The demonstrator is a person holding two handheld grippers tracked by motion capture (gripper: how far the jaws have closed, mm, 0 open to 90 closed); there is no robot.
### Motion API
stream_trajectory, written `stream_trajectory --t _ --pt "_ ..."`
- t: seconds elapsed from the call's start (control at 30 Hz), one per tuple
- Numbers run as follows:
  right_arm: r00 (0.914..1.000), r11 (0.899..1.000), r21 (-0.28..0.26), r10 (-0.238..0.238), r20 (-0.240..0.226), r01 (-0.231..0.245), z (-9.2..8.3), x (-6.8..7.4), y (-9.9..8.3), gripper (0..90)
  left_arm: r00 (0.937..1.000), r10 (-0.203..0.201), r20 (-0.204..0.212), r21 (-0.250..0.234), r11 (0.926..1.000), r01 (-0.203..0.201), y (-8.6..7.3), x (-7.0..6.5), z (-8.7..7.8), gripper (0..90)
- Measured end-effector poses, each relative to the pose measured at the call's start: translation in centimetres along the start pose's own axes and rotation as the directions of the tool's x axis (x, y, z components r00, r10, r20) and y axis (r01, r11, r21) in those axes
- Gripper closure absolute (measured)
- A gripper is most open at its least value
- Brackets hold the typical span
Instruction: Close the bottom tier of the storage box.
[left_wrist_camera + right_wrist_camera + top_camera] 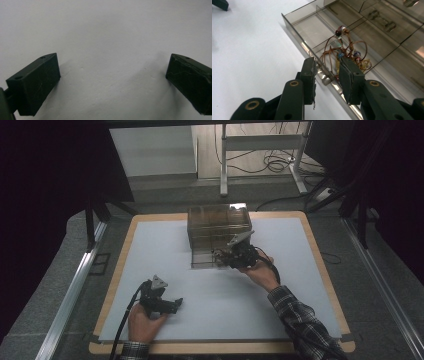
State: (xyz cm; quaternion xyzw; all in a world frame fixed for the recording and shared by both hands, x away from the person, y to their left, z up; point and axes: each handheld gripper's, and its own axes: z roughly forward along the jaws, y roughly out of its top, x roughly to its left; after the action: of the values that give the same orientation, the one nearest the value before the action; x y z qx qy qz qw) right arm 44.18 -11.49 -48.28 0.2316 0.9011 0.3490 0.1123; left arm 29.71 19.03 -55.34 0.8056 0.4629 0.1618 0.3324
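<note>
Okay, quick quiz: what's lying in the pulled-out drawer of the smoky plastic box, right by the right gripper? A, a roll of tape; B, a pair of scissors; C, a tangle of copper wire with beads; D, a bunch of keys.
C: the right gripper view shows looped copper wire with beads in a compartment of the open drawer, just beyond the right gripper.

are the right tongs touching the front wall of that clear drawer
Cannot tell. In the right gripper view the right tongs straddle the drawer front wall near its handle, but no contact or gap shows plainly.
</note>
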Motion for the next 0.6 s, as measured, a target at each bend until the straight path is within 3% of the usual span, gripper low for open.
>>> stream_trajectory --t 0.6 --pt "0.9997 1.000 0.022 -0.004 -0.026 0.004 0.6 0.7 -1.9 60.2 1.0000 0.000 0.000 0.000 1.0000 0.000 0.0 0.0 0.0 0.0"
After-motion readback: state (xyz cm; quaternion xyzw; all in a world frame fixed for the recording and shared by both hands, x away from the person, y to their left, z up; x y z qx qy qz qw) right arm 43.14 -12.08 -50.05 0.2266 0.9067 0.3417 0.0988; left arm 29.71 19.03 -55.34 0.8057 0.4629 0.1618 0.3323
